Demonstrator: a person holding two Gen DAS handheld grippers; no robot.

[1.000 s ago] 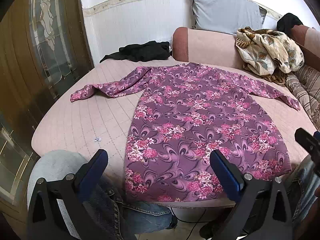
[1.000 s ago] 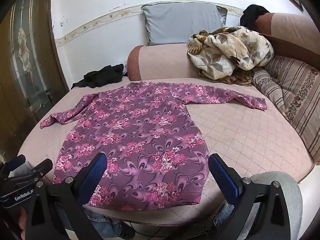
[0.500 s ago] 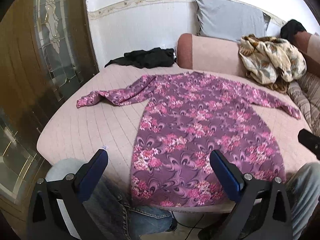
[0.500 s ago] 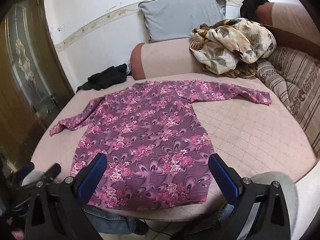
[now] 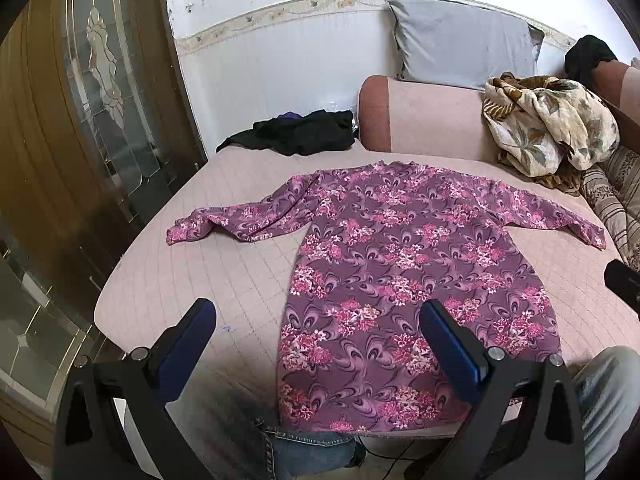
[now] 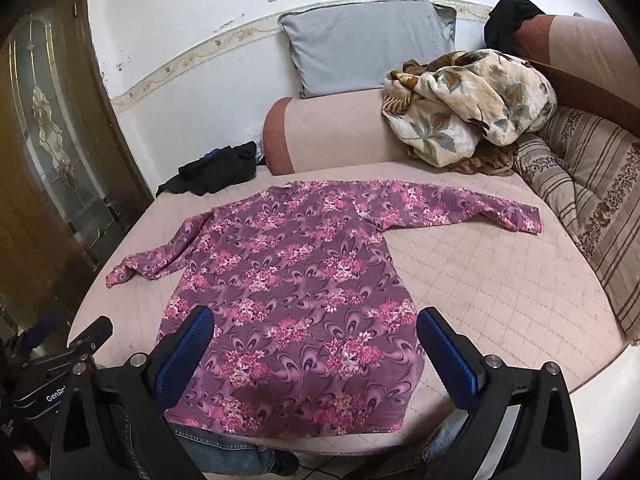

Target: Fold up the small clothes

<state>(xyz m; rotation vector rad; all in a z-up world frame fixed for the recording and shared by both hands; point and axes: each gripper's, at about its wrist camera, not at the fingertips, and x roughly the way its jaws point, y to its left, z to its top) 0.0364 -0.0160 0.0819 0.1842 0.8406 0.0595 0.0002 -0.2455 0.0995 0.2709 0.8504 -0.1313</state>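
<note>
In the left wrist view, the left gripper [image 5: 316,332] hangs above the near edge of the pink quilted mattress [image 5: 160,272] with its blue-padded jaws spread wide and nothing between them. The purple long-sleeved dress with pink floral print [image 5: 400,272] lies flat on that mattress, its hem at the near edge and its neckline toward the far edge by the pink bolster [image 5: 424,116]; the long axis runs straight away from the jaws. The dress's left side seam falls between the two fingers, so most of the cloth lies to the right of this gripper's centre, while the one sleeve [image 5: 236,220] stretches toward the mattress's left edge, slightly bunched at the cuff. A black garment [image 5: 300,132] rests at the far left corner, well apart from the dress. In the right wrist view, the right gripper [image 6: 314,332] is likewise parted wide and empty, hovering over the lower part of the dress [image 6: 296,280], whose hem reaches the near edge below the fingers. Here the cloth spans the whole gap between the jaws, with the other sleeve [image 6: 472,208] running toward the right edge near the striped cushion [image 6: 580,184]. A floral blanket [image 6: 468,104] is heaped on the bolster beyond. I judge each gripper to be nearer its own hem corner and its own sleeve, so folding probably begins from either side.
</note>
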